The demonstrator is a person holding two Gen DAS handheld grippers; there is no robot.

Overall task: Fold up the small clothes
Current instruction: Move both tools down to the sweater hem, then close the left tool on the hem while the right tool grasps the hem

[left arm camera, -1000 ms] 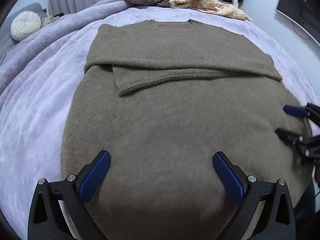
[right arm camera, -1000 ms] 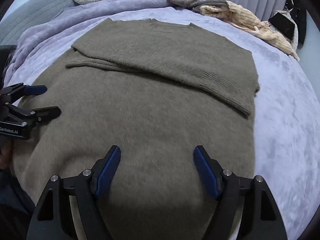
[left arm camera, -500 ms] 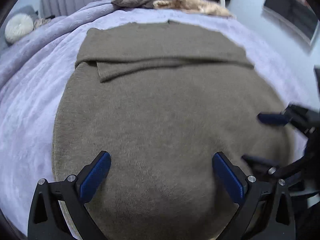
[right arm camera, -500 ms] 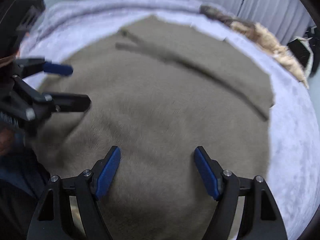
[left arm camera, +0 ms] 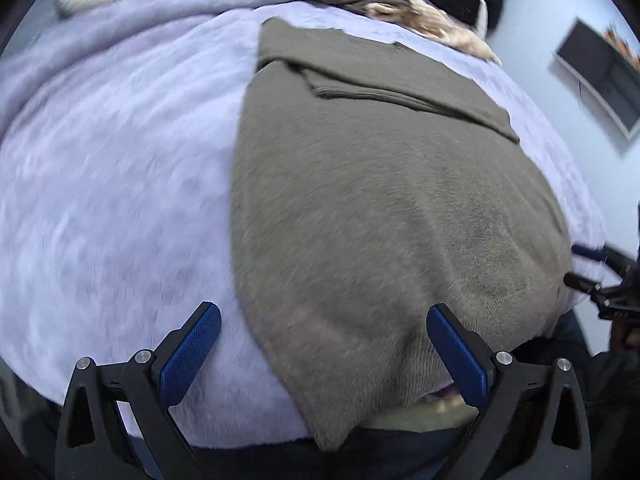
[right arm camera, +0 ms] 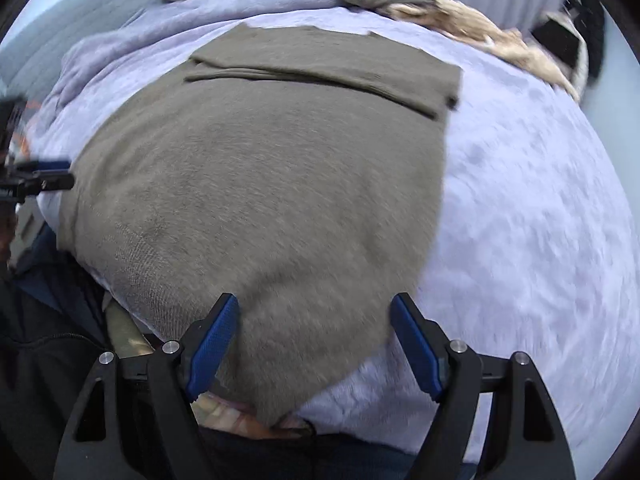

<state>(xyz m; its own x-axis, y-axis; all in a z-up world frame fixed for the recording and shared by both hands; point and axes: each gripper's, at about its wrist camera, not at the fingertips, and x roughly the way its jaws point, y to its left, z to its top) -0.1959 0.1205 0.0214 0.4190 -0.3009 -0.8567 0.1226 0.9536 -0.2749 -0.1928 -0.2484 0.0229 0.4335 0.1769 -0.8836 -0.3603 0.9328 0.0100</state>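
Olive sweater (left arm camera: 384,208) spread flat on the lilac bed (left arm camera: 120,168), hem at the near edge; left gripper (left arm camera: 320,344) and right gripper (right arm camera: 316,340) both spread apart over the hem corners, holding nothing

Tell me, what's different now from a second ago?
Both grippers slid outward: the left gripper now straddles the sweater's left edge, the right gripper its right edge, near the hem corners. Neither has gripped anything; both stay open. The sweater lies unmoved on the blanket, sleeves folded across.
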